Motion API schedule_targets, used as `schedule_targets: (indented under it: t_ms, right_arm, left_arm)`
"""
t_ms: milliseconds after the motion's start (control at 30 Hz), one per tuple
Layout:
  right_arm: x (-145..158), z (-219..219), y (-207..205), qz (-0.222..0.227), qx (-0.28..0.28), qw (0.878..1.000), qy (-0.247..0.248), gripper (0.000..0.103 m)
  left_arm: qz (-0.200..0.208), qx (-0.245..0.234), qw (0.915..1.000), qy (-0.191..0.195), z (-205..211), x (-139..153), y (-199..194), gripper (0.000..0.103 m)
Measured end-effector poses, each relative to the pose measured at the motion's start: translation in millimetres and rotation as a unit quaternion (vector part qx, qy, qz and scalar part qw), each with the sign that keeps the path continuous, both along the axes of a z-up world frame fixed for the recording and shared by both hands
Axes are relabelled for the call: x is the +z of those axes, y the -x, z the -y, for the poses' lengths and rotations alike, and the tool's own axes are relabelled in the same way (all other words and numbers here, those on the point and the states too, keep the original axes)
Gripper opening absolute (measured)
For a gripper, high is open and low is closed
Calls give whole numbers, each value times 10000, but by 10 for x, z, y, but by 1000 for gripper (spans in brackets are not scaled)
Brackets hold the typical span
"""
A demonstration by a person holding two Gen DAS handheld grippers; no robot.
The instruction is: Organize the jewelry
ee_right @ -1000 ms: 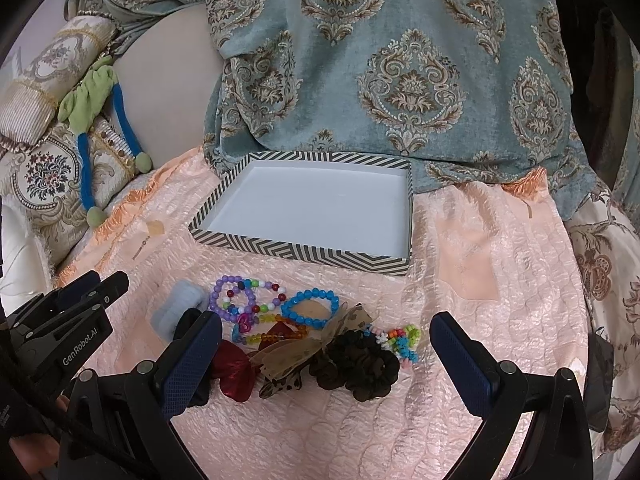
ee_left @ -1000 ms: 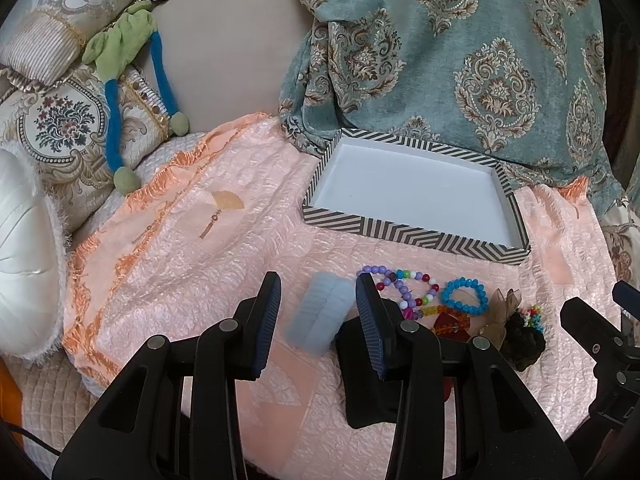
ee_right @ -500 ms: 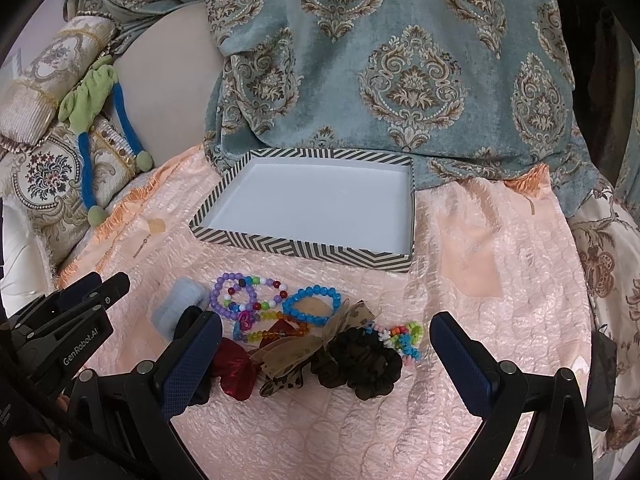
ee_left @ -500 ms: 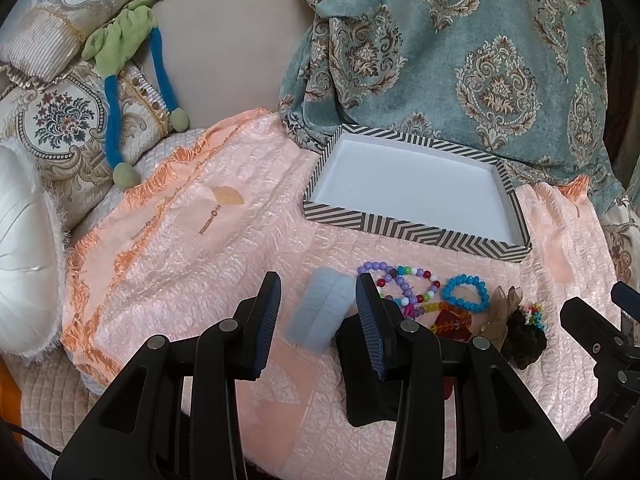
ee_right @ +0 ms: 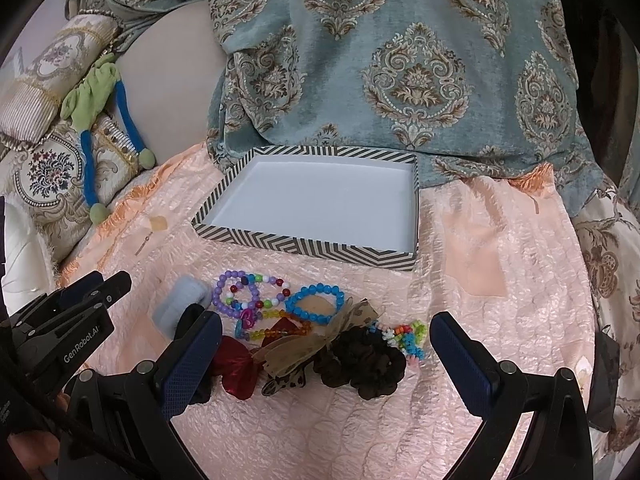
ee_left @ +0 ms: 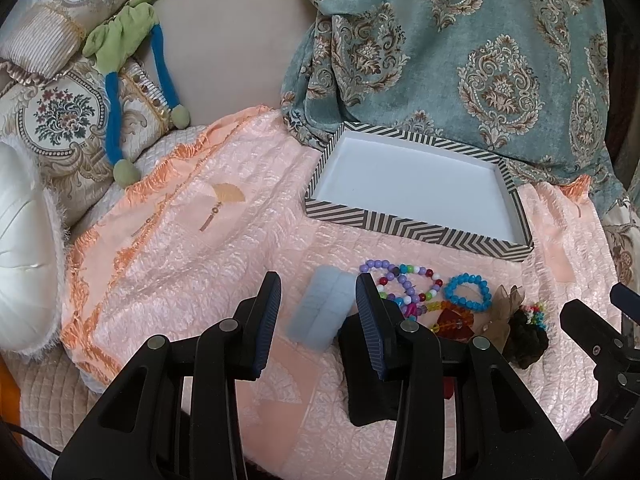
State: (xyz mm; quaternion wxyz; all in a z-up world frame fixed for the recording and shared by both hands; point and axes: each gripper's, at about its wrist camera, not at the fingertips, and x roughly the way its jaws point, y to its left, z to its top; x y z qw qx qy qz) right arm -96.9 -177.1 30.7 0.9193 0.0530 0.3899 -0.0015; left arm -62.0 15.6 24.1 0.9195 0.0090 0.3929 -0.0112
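We hold both grippers open: the light-blue scrunchie (ee_left: 326, 310) lies just ahead between our left gripper (ee_left: 316, 320) jaws, its long axis along them, while our right gripper (ee_right: 326, 354) straddles the bracelet pile (ee_right: 276, 304).

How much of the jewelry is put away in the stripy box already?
None yet: the striped box is empty. Neither the left gripper nor the right gripper holds anything; both are open. The blue bracelet, purple bead bracelet, light blue scrunchie and dark scrunchie all wait on the pink cover.

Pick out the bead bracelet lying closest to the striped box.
The purple bracelet: its far edge lies nearest the striped box; the blue bracelet and orange strand sit farther back.
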Motion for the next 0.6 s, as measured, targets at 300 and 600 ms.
schedule_targets:
  t_ms: [300, 600]
  right_arm:
    - [-26, 2, -6, -36, 17, 10000, 28, 103]
    - [-34, 29, -17, -97, 46, 9999, -20, 103]
  left_arm:
    - [-42, 3, 10000, 12, 2, -23, -4, 39]
    - [-69, 16, 10000, 29, 10, -44, -7, 38]
